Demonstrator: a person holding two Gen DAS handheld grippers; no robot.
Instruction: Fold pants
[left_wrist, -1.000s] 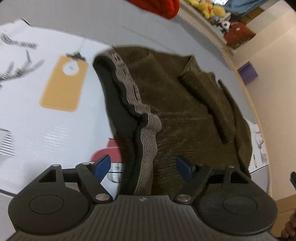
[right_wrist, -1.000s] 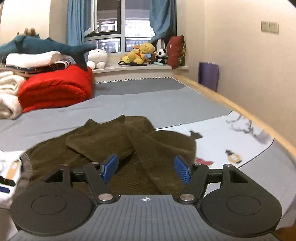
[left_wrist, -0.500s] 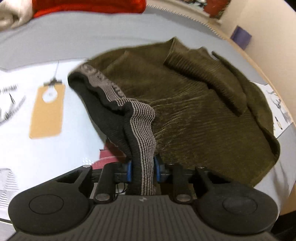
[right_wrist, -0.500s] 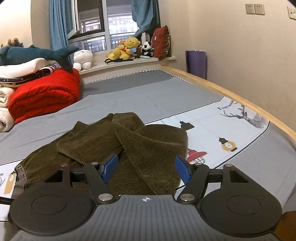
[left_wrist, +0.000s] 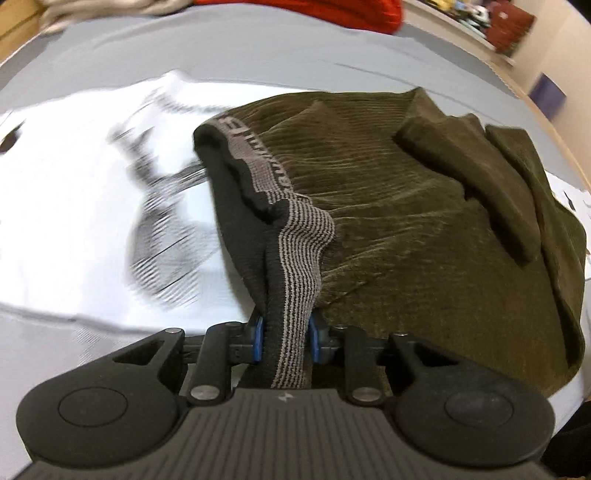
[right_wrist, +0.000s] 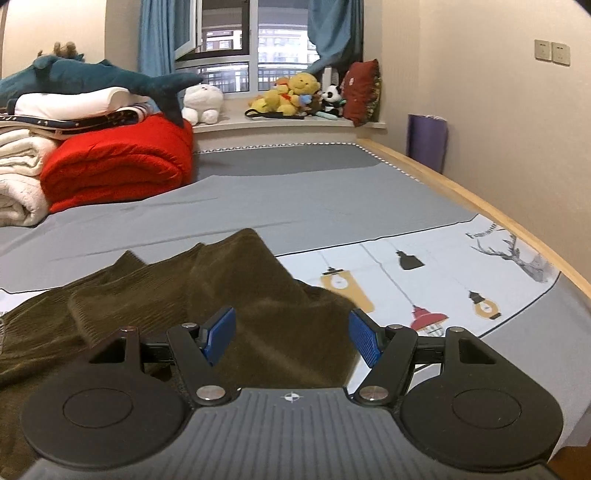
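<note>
Waistband (left_wrist: 291, 236) lettering illegible. Left gripper (left_wrist: 284, 339) jaws clamp the waistband; right gripper (right_wrist: 291, 336) jaws open above the pants (right_wrist: 258, 295).

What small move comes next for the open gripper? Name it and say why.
Probably bring the right gripper down onto the pants heaped just beneath it and close. Its pads are apart with nothing between them, while the left gripper already pinches the striped waistband; spreading the crumpled pants flat likely needs a second grip.
</note>
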